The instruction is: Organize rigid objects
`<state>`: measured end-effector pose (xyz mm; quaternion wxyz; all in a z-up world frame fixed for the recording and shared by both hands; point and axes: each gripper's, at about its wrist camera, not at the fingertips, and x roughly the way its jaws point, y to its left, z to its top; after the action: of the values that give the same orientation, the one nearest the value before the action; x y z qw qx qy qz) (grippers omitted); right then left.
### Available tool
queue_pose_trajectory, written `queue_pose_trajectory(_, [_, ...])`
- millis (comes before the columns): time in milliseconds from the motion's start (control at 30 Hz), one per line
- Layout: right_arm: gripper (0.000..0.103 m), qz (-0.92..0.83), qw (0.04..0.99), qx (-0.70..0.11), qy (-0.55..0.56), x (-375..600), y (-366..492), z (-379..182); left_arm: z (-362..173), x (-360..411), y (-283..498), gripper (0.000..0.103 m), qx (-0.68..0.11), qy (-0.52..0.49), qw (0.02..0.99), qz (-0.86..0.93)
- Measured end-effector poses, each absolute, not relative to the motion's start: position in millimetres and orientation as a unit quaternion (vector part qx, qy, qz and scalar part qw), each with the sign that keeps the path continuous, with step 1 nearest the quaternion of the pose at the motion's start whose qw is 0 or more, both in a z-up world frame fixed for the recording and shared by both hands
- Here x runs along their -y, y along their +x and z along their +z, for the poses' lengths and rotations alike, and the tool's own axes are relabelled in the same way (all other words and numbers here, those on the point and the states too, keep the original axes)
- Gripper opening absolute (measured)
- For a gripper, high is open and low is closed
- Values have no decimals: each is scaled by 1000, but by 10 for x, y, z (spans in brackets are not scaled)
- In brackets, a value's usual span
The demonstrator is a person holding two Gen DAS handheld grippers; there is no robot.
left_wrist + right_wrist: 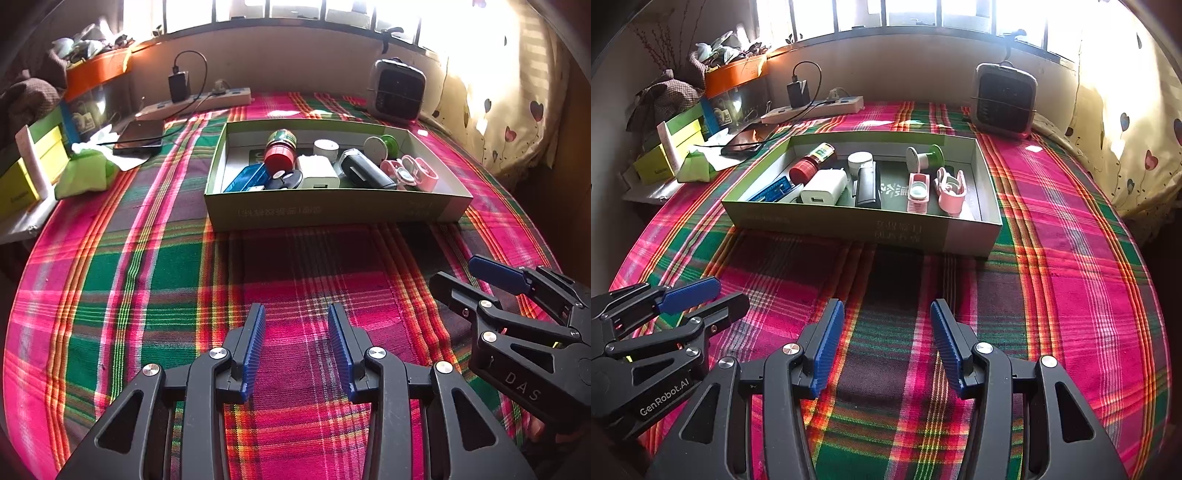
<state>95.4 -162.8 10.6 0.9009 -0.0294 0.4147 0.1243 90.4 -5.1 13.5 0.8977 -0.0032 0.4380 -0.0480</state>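
Two grippers, left (296, 349) and right (887, 345), jaws open, empty | objects lie in the box (332, 212), far middle of the plaid cloth (147, 266) | approach slowly from above, choose one object, avoid box wall

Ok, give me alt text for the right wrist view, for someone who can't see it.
Right tongs open and empty above a pink and green plaid cloth, pointing at a shallow green box filled with small items, among them a white charger and a red-capped bottle. The left tongs show at lower left.

Woven plaid cloth (147, 266), matt cardboard box (332, 210), ribbed claw pads (255, 347)
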Motion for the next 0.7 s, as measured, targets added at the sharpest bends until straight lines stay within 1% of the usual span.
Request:
queue_pose_trajectory(167, [50, 121, 898, -422, -29, 1641, 944, 61, 119, 78, 883, 35, -431, -2, 902, -38])
queue_pose_trajectory(467, [50, 105, 896, -430, -24, 1696, 955, 35, 104, 182, 882, 43, -428, 18, 903, -21])
queue_pose_trajectory(533, [50, 103, 896, -430, -33, 1676, 947, 32, 103, 186, 883, 46, -429, 15, 903, -23])
queue_pose_trajectory(600, [51, 101, 896, -430, -39, 1659, 937, 28, 98, 203, 885, 48, -429, 18, 903, -22])
queue_pose_trajectory(700, [54, 100, 896, -431, -36, 1676, 940, 25, 95, 214, 883, 49, -429, 18, 903, -19])
